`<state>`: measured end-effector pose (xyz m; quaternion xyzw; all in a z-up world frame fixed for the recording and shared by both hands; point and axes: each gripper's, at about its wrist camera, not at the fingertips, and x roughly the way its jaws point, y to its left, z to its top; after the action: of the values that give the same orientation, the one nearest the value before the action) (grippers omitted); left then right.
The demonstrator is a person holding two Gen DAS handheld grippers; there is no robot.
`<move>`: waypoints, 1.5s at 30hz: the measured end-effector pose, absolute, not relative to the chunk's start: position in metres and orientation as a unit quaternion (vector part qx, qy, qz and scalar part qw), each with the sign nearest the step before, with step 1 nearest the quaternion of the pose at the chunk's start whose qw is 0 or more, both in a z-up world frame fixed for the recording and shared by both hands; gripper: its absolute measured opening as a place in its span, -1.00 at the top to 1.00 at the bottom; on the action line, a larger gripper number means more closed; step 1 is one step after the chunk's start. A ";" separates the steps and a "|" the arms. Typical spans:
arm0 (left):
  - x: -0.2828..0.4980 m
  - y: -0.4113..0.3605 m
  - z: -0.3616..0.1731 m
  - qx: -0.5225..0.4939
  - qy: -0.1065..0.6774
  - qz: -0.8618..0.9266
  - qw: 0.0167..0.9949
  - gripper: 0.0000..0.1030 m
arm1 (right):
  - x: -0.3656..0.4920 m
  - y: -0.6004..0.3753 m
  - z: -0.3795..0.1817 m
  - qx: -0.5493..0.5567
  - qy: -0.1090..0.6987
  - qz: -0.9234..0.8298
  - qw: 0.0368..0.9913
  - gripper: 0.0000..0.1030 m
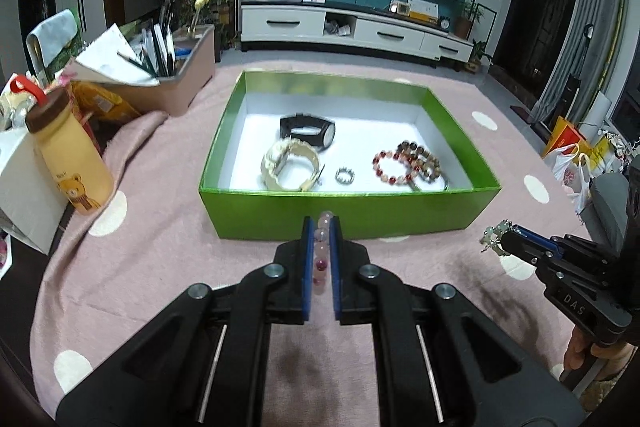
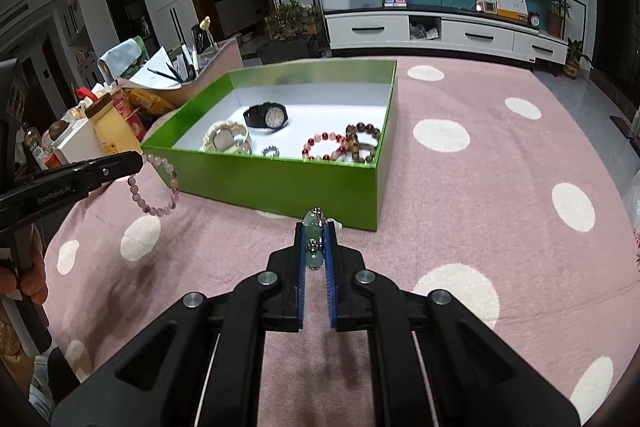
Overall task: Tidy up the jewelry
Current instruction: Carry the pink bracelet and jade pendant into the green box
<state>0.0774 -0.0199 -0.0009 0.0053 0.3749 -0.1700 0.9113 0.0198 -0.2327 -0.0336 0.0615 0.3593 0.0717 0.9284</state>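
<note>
Both grippers loaded, just short of the green box

Left gripper clamped on a pink bead bracelet, loop dangling off the fingertips, near wall of the box straight ahead. Right gripper pinched shut on a pale green bead bracelet, box ahead and slightly left of the fingers. Beyond the fingertips, inside the box: black watch, cream watch, silver ring, red bead bracelet, brown bead bracelet

Green box, pink white-dotted cloth, black watch, cream watch.
</note>
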 end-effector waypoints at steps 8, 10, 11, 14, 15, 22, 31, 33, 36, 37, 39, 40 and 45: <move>0.077 -0.023 0.024 0.006 0.350 -0.180 0.919 0.87 | 0.017 -0.231 -0.008 0.056 0.333 0.070 0.939 0.84; 0.077 -0.024 0.029 0.008 0.346 -0.181 0.921 0.87 | 0.018 -0.230 -0.001 0.057 0.323 0.072 0.942 0.84; 0.077 -0.025 0.031 0.009 0.344 -0.182 0.921 0.87 | 0.018 -0.229 0.002 0.058 0.320 0.073 0.943 0.84; 0.079 -0.027 0.038 0.012 0.339 -0.183 0.923 0.87 | 0.020 -0.228 0.010 0.060 0.308 0.076 0.947 0.84; 0.079 -0.028 0.041 0.013 0.336 -0.184 0.924 0.87 | 0.020 -0.228 0.013 0.060 0.304 0.078 0.948 0.84; 0.084 -0.038 0.055 0.020 0.322 -0.191 0.927 0.87 | 0.027 -0.226 0.030 0.054 0.283 0.083 0.954 0.84; 0.095 -0.055 0.069 0.024 0.314 -0.205 0.927 0.87 | 0.039 -0.230 0.042 0.052 0.272 0.084 0.957 0.84; 0.099 -0.059 0.072 0.025 0.314 -0.207 0.926 0.86 | 0.043 -0.232 0.044 0.054 0.271 0.084 0.957 0.84; 0.109 -0.064 0.074 0.021 0.319 -0.211 0.924 0.86 | 0.051 -0.236 0.049 0.058 0.269 0.085 0.958 0.84; 0.113 -0.065 0.074 0.020 0.321 -0.211 0.923 0.86 | 0.053 -0.237 0.050 0.059 0.269 0.085 0.957 0.84; 0.118 -0.068 0.073 0.019 0.325 -0.214 0.921 0.86 | 0.058 -0.240 0.050 0.061 0.271 0.086 0.957 0.84; 0.122 -0.070 0.072 0.018 0.328 -0.213 0.920 0.87 | 0.062 -0.240 0.051 0.062 0.273 0.086 0.956 0.84; 0.138 -0.075 0.065 0.014 0.342 -0.212 0.915 0.87 | 0.072 -0.242 0.050 0.066 0.278 0.087 0.954 0.84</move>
<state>0.1377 -0.0750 0.0646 0.0140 0.3417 -0.2125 0.9154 0.0720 -0.2417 0.0499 0.0660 0.2776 0.0870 0.9545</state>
